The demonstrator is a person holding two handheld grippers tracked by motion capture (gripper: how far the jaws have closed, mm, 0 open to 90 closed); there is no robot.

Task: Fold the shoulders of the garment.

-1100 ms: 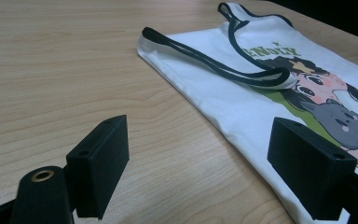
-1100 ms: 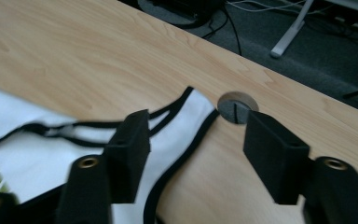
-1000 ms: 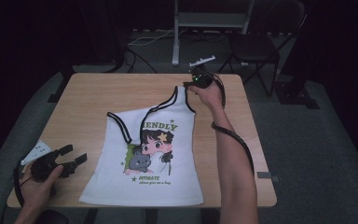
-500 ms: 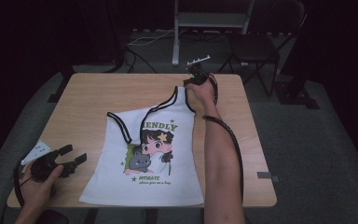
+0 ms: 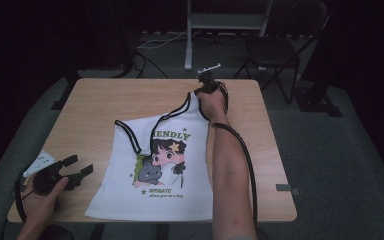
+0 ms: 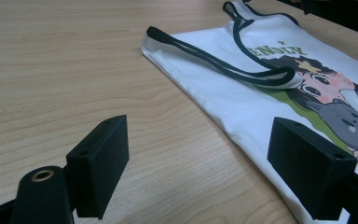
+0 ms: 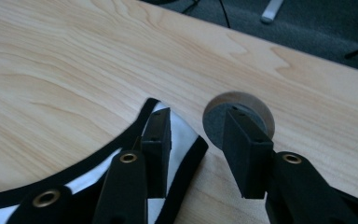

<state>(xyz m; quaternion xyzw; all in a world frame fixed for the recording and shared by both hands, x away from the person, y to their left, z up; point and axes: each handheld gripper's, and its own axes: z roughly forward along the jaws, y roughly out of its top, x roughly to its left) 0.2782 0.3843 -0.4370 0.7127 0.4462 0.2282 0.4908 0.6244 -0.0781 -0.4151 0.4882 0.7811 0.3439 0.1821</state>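
Top [image 5: 155, 165] lies flat mid-table, long axis near-to-far; far strap [image 7: 179, 140] reaches toward the cable hole [image 7: 237, 116]. Right gripper [image 7: 196, 140] is on it: one jaw on the strap tip, other beside the hole, jaws just re-widened, not yet pinching. Left gripper [image 5: 72, 169] rests released w/ nothing between, off the near-left hem.

The right gripper [image 5: 203, 86] has lowered onto the shirt strap [image 7: 179, 140], fingers narrowing.
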